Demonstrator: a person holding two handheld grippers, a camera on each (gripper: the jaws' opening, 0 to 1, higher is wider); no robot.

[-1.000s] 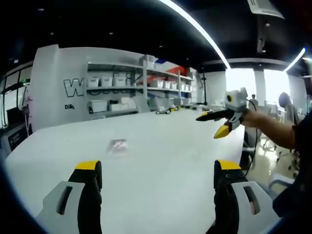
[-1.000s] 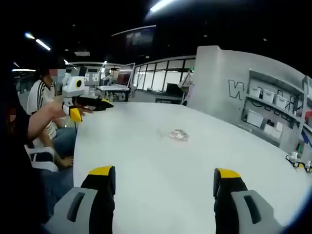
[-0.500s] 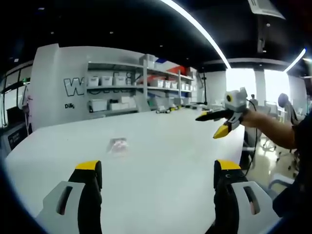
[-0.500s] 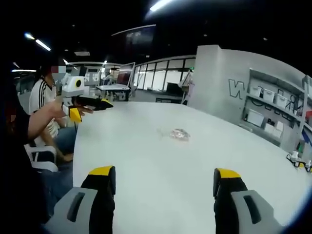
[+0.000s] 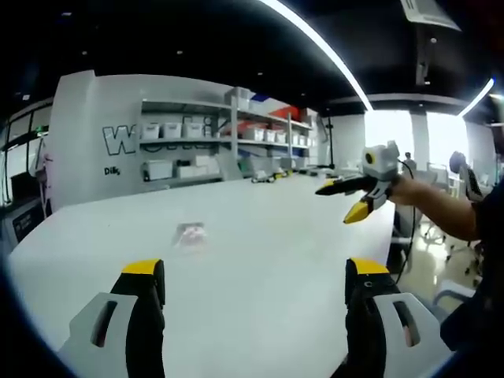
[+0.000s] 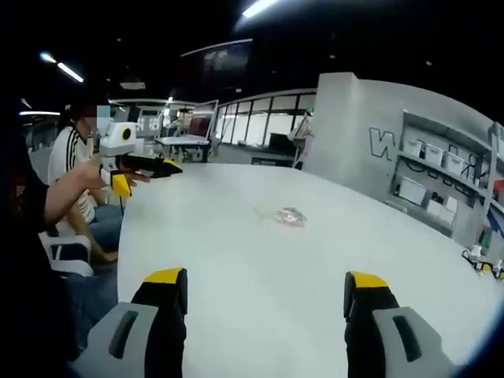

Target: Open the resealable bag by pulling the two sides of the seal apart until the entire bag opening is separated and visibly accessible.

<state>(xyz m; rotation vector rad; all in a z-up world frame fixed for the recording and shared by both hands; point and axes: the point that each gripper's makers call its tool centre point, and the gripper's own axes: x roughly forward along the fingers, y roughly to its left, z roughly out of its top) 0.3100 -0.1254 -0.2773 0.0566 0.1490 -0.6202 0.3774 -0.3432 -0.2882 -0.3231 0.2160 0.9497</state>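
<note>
On the left we hold the left tool (image 5: 253,283) above the near edge of the white table (image 5: 276,236), and its two jaws stand wide apart with nothing between them. A little ahead of its left jaw the resealable bag (image 5: 190,234) lies flat on the table, small and clear, well apart from the tool. It looks closed, but it is too small for us to be sure of the seal. Behind it are shelves (image 5: 197,150) with white boxes.

On the right we hold the right tool (image 6: 268,295) also over the table, its jaws spread wide and gripping nothing. From this side the bag (image 6: 289,217) lies near the middle of the table, far ahead of the jaws. The left tool (image 6: 138,167) enters from the left, raised in the air.

We judge that no step is begun; both tools must first reach the bag. The risk is in the thin film: a jaw may pinch both sides together, or push the light bag away across the smooth table, so the seal cannot part.
</note>
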